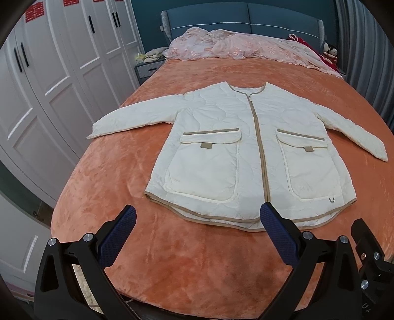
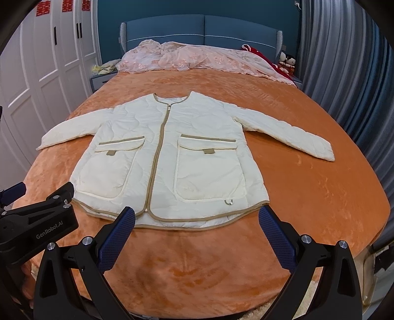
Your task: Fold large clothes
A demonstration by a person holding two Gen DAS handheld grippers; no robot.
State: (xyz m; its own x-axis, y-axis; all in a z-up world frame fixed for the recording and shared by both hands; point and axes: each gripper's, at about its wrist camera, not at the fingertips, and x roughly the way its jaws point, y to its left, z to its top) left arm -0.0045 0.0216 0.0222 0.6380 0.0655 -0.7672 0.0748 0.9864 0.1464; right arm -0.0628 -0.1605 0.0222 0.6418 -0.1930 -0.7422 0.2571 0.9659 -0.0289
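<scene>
The jacket (image 1: 248,152) lies flat on the bed (image 1: 172,258), unfolded. Both claws, left claw (image 1: 198,221) and right claw (image 2: 197,222), hover wide and empty at its 6 o'clock hem; next, I judge, each grips a sleeve.

Both wrist views low at the bed's (image 1: 172,258) foot, facing the headboard (image 2: 204,28), left view offset leftward, both sharing the spread jacket (image 1: 246,152) close ahead

A bed (image 2: 307,197) under an orange blanket (image 2: 197,265) fills the room, with a blue headboard (image 2: 204,28) against a teal wall (image 1: 147,22). White wardrobes (image 1: 49,73) stand left, grey curtains (image 2: 344,73) right.
</scene>
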